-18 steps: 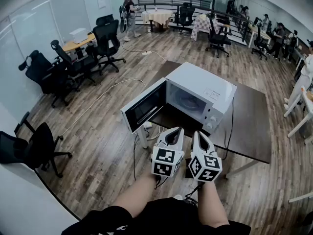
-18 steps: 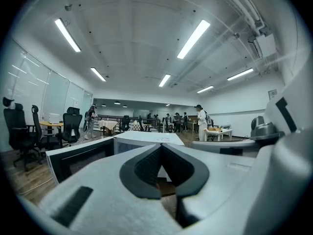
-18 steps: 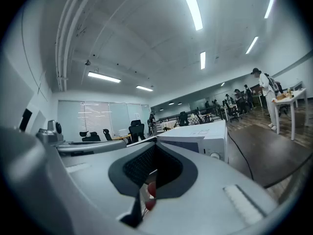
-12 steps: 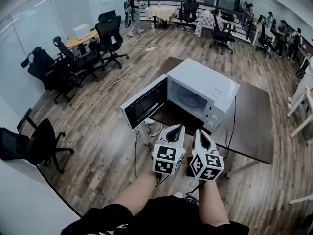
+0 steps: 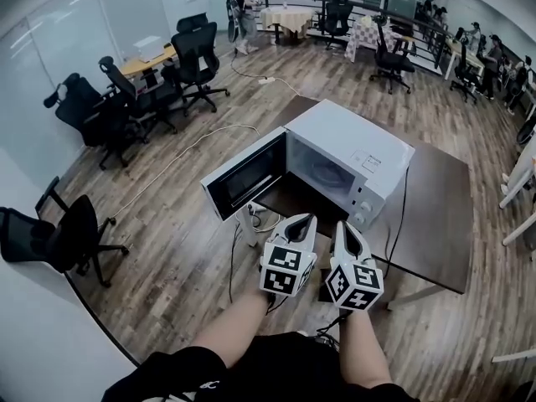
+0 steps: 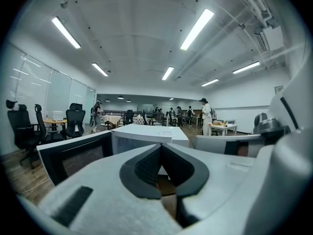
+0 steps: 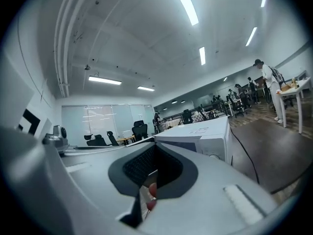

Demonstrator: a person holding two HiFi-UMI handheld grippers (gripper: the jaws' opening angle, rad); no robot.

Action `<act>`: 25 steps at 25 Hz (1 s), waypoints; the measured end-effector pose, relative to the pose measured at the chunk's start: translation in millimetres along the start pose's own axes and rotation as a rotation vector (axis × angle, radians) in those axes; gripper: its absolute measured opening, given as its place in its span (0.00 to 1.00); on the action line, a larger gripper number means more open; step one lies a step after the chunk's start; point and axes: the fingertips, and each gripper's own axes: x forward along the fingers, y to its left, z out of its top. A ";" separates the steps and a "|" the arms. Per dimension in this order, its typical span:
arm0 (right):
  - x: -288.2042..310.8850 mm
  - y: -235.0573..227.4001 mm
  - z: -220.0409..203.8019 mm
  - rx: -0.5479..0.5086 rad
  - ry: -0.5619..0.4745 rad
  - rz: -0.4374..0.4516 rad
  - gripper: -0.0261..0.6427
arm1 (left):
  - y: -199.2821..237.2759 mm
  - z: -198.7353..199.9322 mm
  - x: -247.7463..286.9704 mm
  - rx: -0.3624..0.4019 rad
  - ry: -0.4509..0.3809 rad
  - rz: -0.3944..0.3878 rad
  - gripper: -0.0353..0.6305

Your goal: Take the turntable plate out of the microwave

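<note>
A white microwave [image 5: 347,162] stands on a dark brown table [image 5: 435,203] with its door [image 5: 244,177] swung open to the left. Inside the cavity the glass turntable plate [image 5: 321,174] lies flat. My left gripper [image 5: 303,219] and right gripper [image 5: 344,225] are held side by side in front of the microwave, short of the table's near edge, both shut and empty. In the left gripper view the microwave [image 6: 146,133] and its open door [image 6: 73,155] show beyond the closed jaws. The right gripper view shows the microwave [image 7: 200,133] from its right side.
A black cable [image 5: 394,216] hangs down the microwave's right side; more cables and a power strip [image 5: 255,216] lie on the wood floor under the door. Black office chairs [image 5: 126,107] stand at the left, one chair [image 5: 59,237] close by. People and tables are far back.
The view has shifted slightly, so the microwave and room sit a little differently in frame. Both grippers stay shut side by side in the same place before the microwave.
</note>
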 end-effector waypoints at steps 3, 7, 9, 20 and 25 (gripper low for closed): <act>5.5 -8.0 -0.4 -0.013 0.007 0.021 0.05 | -0.9 -1.6 11.9 -0.001 0.010 0.026 0.07; 11.5 -18.7 -1.7 0.001 0.028 0.047 0.05 | -2.3 -4.6 22.0 -0.007 0.041 0.043 0.07; 13.7 -25.3 -4.6 0.007 0.039 0.058 0.05 | 0.0 -7.3 26.8 -0.030 0.049 0.058 0.07; 38.1 -52.0 -17.2 0.019 0.087 0.081 0.05 | 3.1 -5.2 72.3 -0.034 0.053 0.069 0.07; 62.4 -56.4 -26.5 0.028 0.113 0.066 0.05 | 22.1 -5.8 91.4 -0.042 0.052 0.056 0.07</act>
